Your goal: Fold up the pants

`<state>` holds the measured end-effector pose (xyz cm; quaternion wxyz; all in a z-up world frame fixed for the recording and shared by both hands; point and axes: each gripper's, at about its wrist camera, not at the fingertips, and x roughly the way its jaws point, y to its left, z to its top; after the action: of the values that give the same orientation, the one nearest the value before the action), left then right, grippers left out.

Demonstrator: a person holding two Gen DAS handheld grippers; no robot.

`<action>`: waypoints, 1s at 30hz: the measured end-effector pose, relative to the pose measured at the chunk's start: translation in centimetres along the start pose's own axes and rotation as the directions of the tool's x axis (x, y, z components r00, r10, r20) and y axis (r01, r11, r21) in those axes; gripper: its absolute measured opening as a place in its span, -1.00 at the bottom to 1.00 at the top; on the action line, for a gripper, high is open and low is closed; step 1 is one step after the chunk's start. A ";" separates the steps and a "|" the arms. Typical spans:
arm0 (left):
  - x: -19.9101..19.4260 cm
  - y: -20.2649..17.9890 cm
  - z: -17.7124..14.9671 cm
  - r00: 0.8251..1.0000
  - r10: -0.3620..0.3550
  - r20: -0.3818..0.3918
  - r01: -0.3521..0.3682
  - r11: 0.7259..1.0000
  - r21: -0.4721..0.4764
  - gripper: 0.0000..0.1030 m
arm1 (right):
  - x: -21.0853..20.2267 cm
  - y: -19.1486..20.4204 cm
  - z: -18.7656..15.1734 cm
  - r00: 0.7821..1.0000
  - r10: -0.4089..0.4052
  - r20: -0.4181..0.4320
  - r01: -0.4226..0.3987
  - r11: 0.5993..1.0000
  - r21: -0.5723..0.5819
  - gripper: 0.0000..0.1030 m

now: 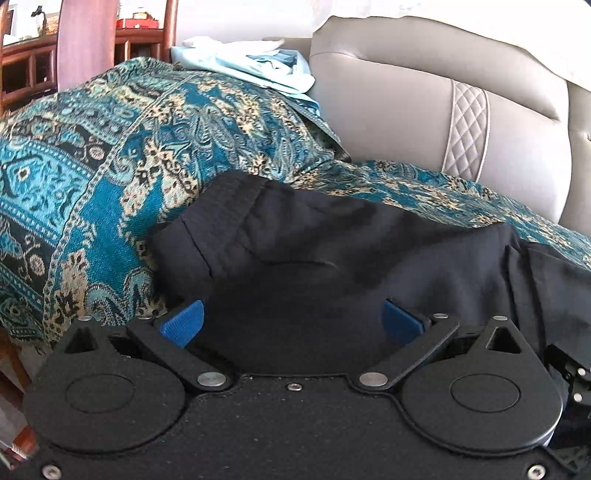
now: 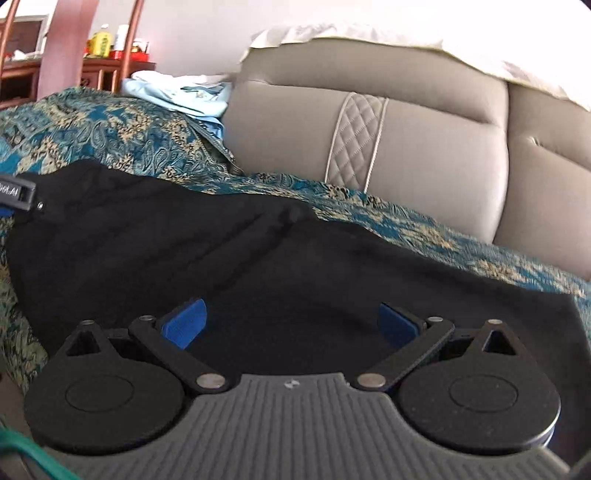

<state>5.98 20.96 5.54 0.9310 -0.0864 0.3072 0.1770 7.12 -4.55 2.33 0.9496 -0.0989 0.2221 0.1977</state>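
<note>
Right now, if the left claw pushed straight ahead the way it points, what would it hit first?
Most likely the black pants: the left claw is open with the dark fabric directly ahead. The patterned blanket lies beyond; depth is unclear.

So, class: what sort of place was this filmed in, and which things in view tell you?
Most likely a home living room. A grey leather sofa draped with a patterned teal throw holds the black pants, and wooden furniture with bottles stands behind.

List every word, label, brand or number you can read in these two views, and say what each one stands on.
"...ooLAI" (partly cut off): white letters on the left gripper, seen at the edge of the right wrist view.
Yellow bottle label: too blurred to read.
Red box on the wooden shelf: print unreadable.
</note>
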 end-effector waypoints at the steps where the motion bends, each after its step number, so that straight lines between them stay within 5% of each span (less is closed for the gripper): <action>1: 0.3 0.1 0.0 1.000 0.001 -0.006 -0.001 1.000 -0.009 0.99 | -0.1 0.1 -0.1 1.000 0.000 0.005 0.000 1.000 -0.006 1.00; 14: 3.2 2.3 -0.8 0.999 0.046 -0.018 -0.048 0.994 -0.094 0.99 | -0.1 -0.5 -0.4 1.000 0.028 0.005 -0.028 0.999 0.030 1.00; 24: 2.9 2.7 -1.7 1.000 0.008 0.025 -0.006 0.998 -0.068 1.00 | -0.2 -0.6 -0.4 1.000 0.027 0.013 -0.027 0.999 0.030 1.00; 30: 2.3 4.0 -2.1 0.998 -0.002 0.056 0.012 0.986 -0.169 0.96 | -0.3 -0.5 -0.5 1.000 0.027 0.016 -0.027 0.999 0.034 1.00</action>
<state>5.02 24.76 2.31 0.9292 -0.1611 0.2646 0.2015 6.92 -5.24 2.08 0.9501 -0.0783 0.2194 0.2075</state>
